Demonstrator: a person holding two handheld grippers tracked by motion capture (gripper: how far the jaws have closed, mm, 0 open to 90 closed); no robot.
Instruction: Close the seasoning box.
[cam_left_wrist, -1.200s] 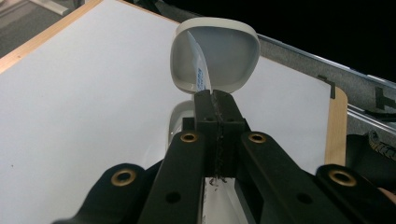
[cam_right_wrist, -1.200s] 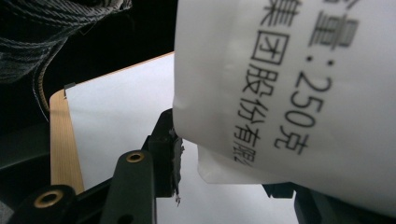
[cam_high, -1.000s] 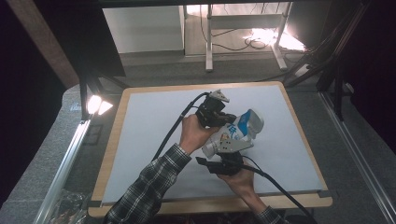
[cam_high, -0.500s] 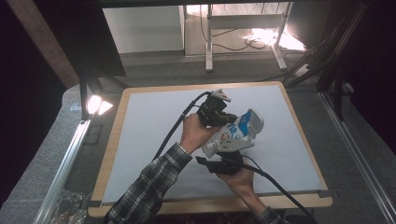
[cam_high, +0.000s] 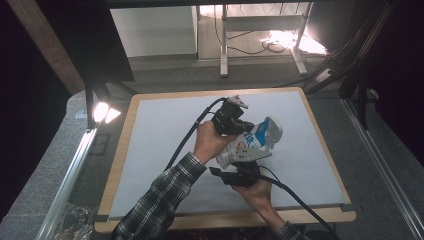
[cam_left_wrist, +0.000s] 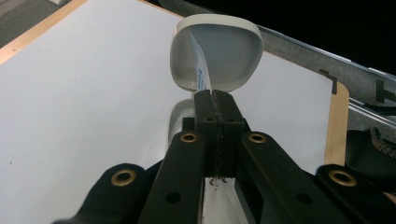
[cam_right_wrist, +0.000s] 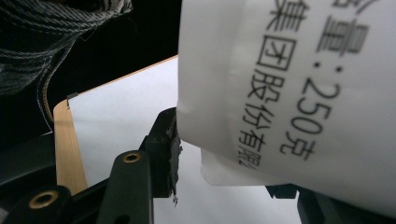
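Note:
A white bottle (cam_high: 260, 137) with a blue label is held tilted above the white table top (cam_high: 160, 150). My left gripper (cam_high: 244, 127) comes at it from the upper left. In the left gripper view its jaws (cam_left_wrist: 214, 95) are shut on a thin strip of the label (cam_left_wrist: 200, 70) that runs up to the bottle's rounded base (cam_left_wrist: 229, 51). My right gripper (cam_high: 241, 161) holds the bottle from below. In the right gripper view the bottle's printed white side (cam_right_wrist: 289, 93) lies between the jaws, and the left pad (cam_right_wrist: 170, 149) presses on it.
The table has a wooden rim (cam_high: 120, 165). A lit lamp (cam_high: 102, 112) stands off its left edge, a metal rail (cam_high: 65, 180) runs beside it, and a crumpled bag (cam_high: 75, 225) lies at the bottom left. Cables (cam_high: 190, 135) trail from both grippers over the table.

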